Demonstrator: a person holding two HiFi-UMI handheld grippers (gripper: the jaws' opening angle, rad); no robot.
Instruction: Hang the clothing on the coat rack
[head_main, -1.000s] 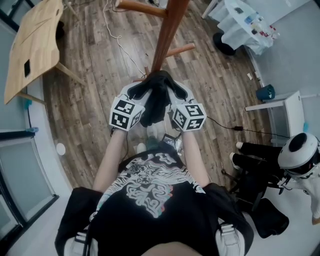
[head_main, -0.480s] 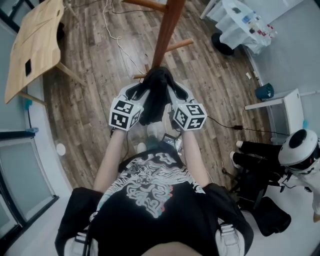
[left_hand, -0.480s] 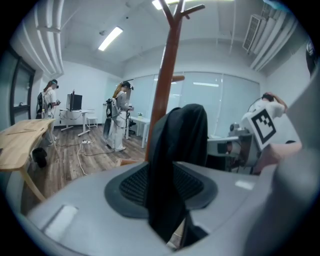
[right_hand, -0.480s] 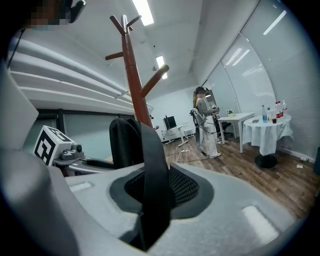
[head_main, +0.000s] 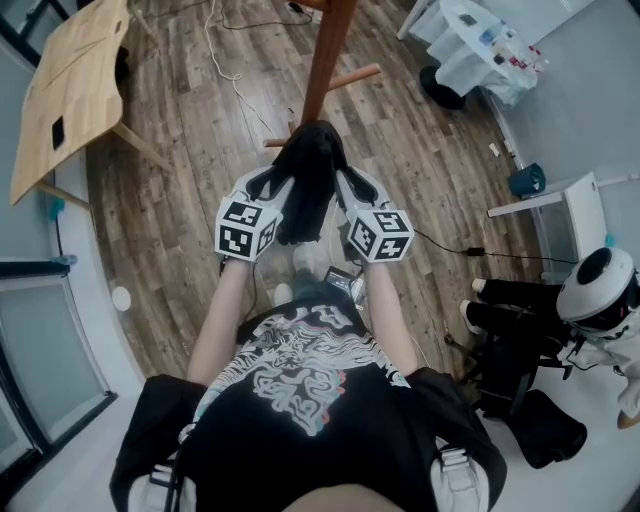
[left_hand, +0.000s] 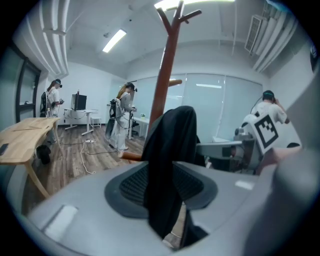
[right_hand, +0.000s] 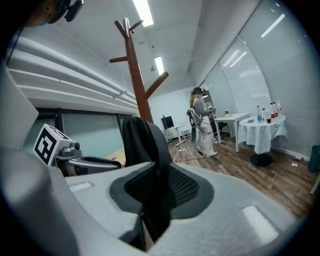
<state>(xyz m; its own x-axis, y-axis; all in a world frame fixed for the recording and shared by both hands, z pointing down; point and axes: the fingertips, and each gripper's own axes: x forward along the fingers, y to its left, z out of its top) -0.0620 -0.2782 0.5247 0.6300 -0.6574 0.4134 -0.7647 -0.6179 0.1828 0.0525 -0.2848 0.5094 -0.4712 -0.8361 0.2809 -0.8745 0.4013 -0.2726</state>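
Observation:
A black garment (head_main: 308, 185) hangs bunched between my two grippers, just in front of the brown wooden coat rack pole (head_main: 325, 60). My left gripper (head_main: 274, 183) is shut on its left side. Its jaws have just been opening slightly, and the cloth (left_hand: 172, 150) still runs down between them. My right gripper (head_main: 347, 183) is shut on the right side, with the cloth (right_hand: 147, 150) draped over its lower jaw. The rack's trunk (left_hand: 165, 75) and pegs (right_hand: 137, 80) rise behind the garment in both gripper views.
A wooden table (head_main: 65, 90) stands at the upper left and a white-clothed table (head_main: 490, 45) at the upper right. Cables (head_main: 235, 85) trail over the wood floor. A person in a white helmet (head_main: 595, 300) sits at the right. Several people stand in the background (left_hand: 122, 120).
Both grippers and the garment have edged forward toward the rack pole, so the top of the garment now sits closer to it. Both grips look the same.

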